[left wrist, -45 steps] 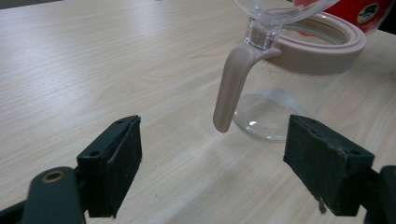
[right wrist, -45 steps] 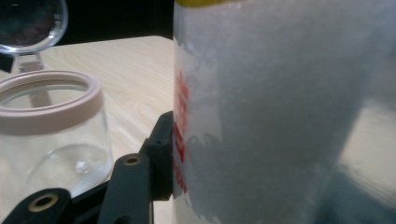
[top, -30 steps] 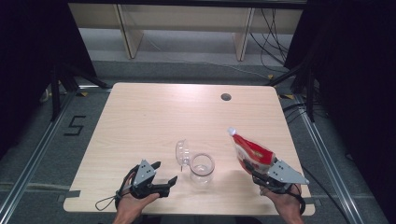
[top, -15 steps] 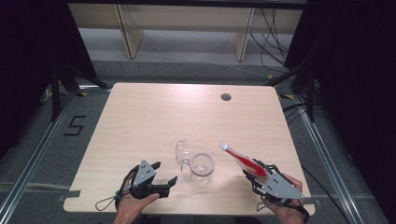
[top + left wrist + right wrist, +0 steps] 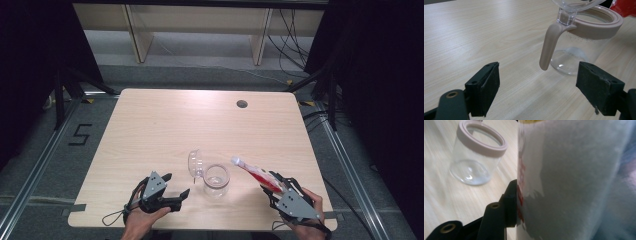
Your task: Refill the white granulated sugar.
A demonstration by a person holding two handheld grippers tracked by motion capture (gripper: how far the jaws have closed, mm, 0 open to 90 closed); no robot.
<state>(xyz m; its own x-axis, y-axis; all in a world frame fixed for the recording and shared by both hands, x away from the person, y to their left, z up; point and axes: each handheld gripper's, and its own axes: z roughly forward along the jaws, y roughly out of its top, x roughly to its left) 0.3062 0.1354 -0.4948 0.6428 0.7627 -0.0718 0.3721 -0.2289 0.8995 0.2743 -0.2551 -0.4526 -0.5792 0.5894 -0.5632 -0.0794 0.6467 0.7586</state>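
A clear glass jar [image 5: 217, 180] with a pale pink rim collar stands upright near the front middle of the wooden surface [image 5: 165, 130], its hinged clear lid [image 5: 194, 162] swung open to the left side. The right tool [image 5: 272, 186] is clenched on a red and white pouch [image 5: 254, 172], which is tilted with its far end pointing at the jar's mouth from just beside it; in the right gripper view the pouch [image 5: 571, 180] sits pressed against the one visible jaw, and the opposite jaw is hidden behind it. The left tool [image 5: 176, 193] rests released on the surface just left of the jar, jaws spread wide, with the jar's pink latch tab [image 5: 550, 45] hanging between them in the left gripper view. The step looks to be tipping the pouch's contents into the jar. To do it well, bring the pouch's end right over the open mouth before raising the held end, and tip slowly so nothing spills past the rim. Whether the pouch's far end is actually open is hard to tell from here, so check that first. The jar is light and could slide, so closing the left tool on its body would steady it.
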